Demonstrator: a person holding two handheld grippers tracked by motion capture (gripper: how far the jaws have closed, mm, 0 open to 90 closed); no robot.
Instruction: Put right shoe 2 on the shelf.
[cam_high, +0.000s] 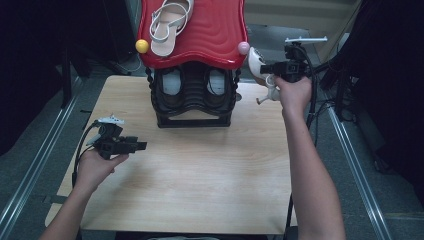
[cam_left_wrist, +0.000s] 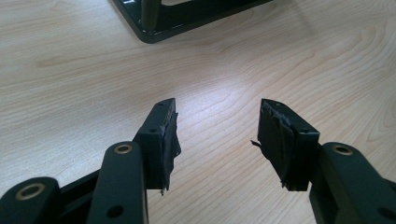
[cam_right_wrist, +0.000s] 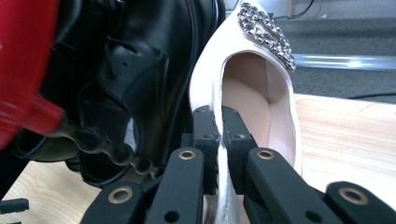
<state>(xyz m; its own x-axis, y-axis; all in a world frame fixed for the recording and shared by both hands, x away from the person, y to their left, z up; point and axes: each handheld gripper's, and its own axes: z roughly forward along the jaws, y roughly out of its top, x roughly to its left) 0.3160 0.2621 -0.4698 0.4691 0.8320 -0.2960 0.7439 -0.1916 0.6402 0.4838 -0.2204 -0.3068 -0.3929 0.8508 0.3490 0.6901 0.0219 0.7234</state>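
**White heeled shoe held up beside the shoe rack**

The right tongs (cam_right_wrist: 220, 140) are clamped on the side wall of a white heeled shoe (cam_right_wrist: 252, 93), which has a jewelled trim at its toe. In the high view the shoe (cam_high: 256, 62) hangs clear of the wooden surface (cam_high: 200, 170), just beside the right end of the rack's red top shelf (cam_high: 210, 30), near a pink ball (cam_high: 243, 48). A white sandal (cam_high: 167, 25) lies on that shelf. Black shoes (cam_right_wrist: 130, 84) sit on the lower tier. The left tongs (cam_left_wrist: 217, 135) rest apart with nothing between them, low over the surface.
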